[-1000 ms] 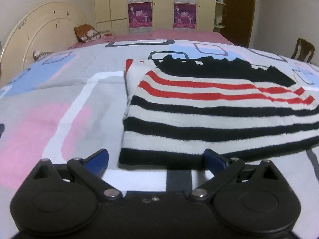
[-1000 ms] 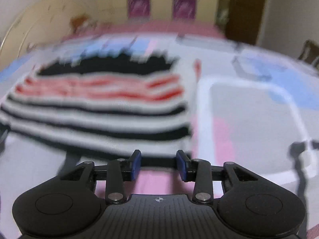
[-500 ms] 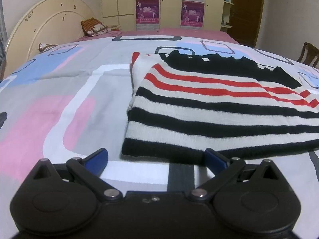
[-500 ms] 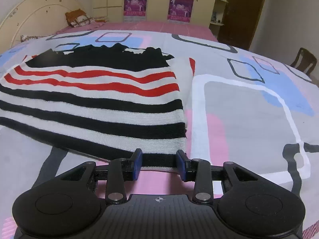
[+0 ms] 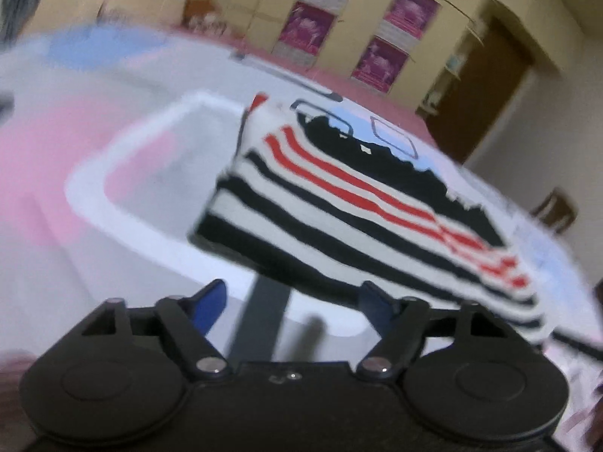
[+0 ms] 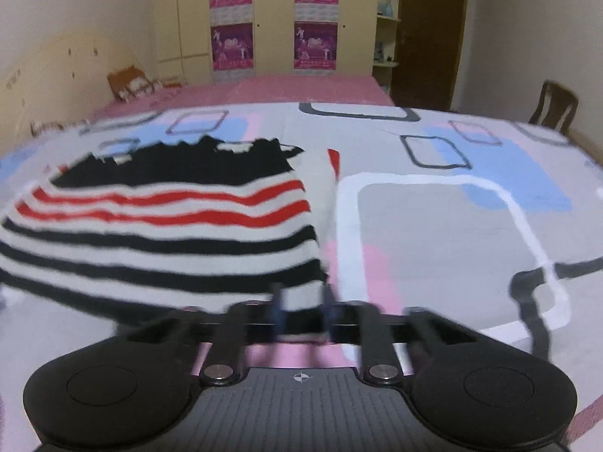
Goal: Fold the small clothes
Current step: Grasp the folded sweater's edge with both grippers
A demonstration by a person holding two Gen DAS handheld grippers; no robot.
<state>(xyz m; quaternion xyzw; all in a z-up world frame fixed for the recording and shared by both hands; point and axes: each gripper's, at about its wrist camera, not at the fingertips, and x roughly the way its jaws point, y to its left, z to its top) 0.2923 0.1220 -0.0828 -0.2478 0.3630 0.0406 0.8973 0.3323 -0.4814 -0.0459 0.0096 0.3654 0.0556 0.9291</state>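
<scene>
1. Left gripper [image 5: 292, 301]: blue fingers spread wide, nothing between them. The right-hand tip sits at the near black hem of the striped sweater [image 5: 358, 203]; the other tip is over bare bedspread [image 5: 124, 158]. View tilted and smeared, so contact with the hem cannot be confirmed.

2. Right gripper [image 6: 301, 305]: fingers narrowed to a small gap, set at the near right corner of the hem. Blur hides whether cloth lies between them; grip state cannot be told.

3. Striped sweater: partly folded, lying flat on the bed, black and white bands nearest, red bands and a black panel beyond. Left edge stacked in layers, suggesting the sleeves are already turned in.

4. Step in hand, as judged: taking the hem at both corners to carry it up toward the black panel. Advice: seat both fingers around all layers at matching points along the hem, close firmly, lift level and together, lay the fold edge straight across.

5. Edges: left and right sides of the garment run clean; far black edge jagged against the print.

6. Open room: wide bare bedspread on either side and ahead. Pillow [image 6: 128, 81] and headboard [image 6: 45, 75] well beyond the garment; chair [image 6: 554, 109] off the bed's right side, well apart.
</scene>
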